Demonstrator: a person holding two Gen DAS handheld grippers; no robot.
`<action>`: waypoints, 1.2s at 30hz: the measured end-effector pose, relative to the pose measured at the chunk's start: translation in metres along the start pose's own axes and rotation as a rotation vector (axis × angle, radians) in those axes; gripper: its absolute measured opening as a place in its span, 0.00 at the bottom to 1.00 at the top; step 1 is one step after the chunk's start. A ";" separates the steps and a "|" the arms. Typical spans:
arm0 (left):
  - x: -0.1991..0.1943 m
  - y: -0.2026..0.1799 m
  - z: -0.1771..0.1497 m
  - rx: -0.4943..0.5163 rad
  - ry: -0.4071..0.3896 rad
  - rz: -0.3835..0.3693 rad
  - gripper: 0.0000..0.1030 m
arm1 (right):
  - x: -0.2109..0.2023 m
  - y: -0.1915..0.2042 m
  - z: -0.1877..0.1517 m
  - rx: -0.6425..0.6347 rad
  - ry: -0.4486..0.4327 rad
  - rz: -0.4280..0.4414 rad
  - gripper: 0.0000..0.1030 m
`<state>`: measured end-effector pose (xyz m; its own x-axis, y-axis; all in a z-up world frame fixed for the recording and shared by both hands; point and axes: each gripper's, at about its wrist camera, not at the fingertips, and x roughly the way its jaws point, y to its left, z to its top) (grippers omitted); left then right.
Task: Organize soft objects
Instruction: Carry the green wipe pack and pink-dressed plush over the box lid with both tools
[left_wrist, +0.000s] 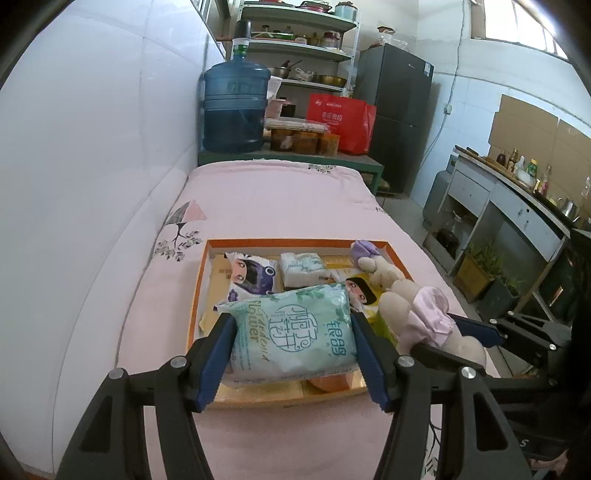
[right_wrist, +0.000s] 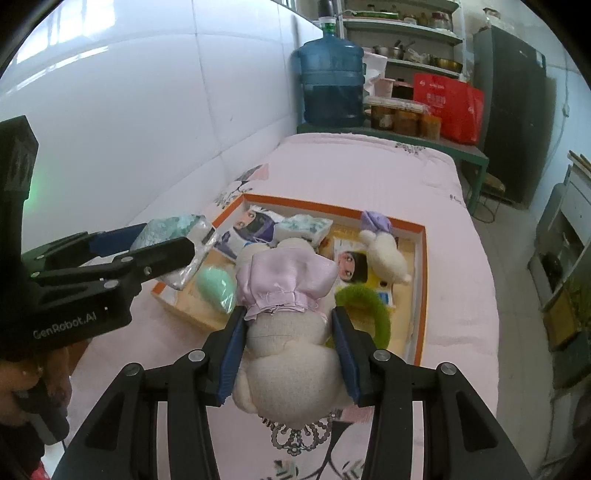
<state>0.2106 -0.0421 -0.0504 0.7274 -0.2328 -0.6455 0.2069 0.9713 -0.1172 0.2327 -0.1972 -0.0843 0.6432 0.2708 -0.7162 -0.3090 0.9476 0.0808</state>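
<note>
Pink-quilted bed (left_wrist: 280, 195) carrying an orange-rimmed tray (left_wrist: 295, 243). Left gripper (left_wrist: 293, 332) is clamping a teal tissue pack (left_wrist: 295, 332) above the tray; right gripper (right_wrist: 288, 328) is gripping a cream plush doll (right_wrist: 291, 350) in a pink skirt over the tray's near edge.

Green tissue pack (left_wrist: 295, 332): English "Gardenia Flower" down its left side, big Chinese characters in a white circle, more Chinese at right, all readable only in the left wrist view. Left hand-held gripper (right_wrist: 162, 251) body: "GenRobot.AI" in grey letters, seen in the right wrist view. Red shopping bag (left_wrist: 341, 122): white Chinese print, too small to read. Water jug (left_wrist: 234, 107) label and fridge (left_wrist: 402, 107) sticker: illegible.
</note>
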 end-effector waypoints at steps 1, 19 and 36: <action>0.002 0.000 0.003 0.001 0.000 -0.002 0.61 | 0.001 -0.002 0.002 -0.001 -0.001 -0.001 0.46; 0.046 0.020 0.045 -0.021 0.008 0.030 0.61 | 0.038 -0.019 0.036 0.016 0.002 0.004 0.46; 0.096 0.036 0.047 -0.038 0.077 0.076 0.61 | 0.083 -0.021 0.040 0.025 0.063 0.013 0.46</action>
<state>0.3184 -0.0314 -0.0815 0.6874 -0.1555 -0.7094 0.1269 0.9875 -0.0936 0.3206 -0.1876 -0.1177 0.5938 0.2726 -0.7570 -0.2992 0.9482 0.1068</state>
